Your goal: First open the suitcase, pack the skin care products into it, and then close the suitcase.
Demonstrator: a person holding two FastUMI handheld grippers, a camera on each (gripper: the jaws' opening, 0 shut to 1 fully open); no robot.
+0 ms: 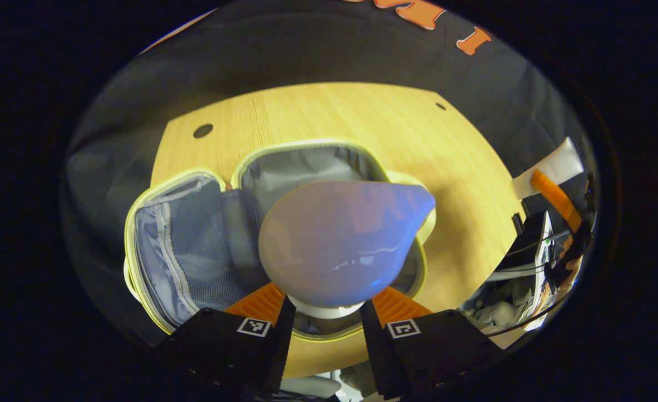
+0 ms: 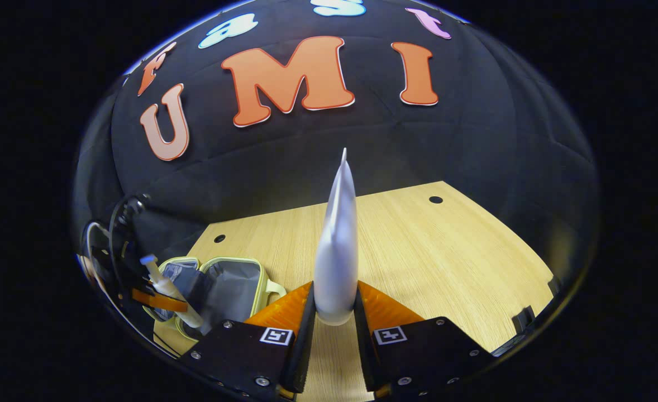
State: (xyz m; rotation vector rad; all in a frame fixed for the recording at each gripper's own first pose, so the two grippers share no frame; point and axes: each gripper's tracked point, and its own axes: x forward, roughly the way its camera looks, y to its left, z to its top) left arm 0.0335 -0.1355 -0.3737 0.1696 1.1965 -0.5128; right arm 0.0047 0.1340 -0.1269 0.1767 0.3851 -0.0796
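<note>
Pointing away from right gripper [image 2: 333, 329], white tube [image 2: 337, 245]; suitcase [image 2: 228, 290] open.

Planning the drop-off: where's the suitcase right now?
The suitcase lies open on the wooden table, directly beneath the tube held by the left gripper; in the right gripper view it sits at lower left.

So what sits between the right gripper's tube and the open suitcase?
Bare wooden table in the right gripper view; the right gripper grips its tube, apart from the suitcase.

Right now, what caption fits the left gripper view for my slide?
Left tool holds a purple tube over the open suitcase on the wooden table.
</note>
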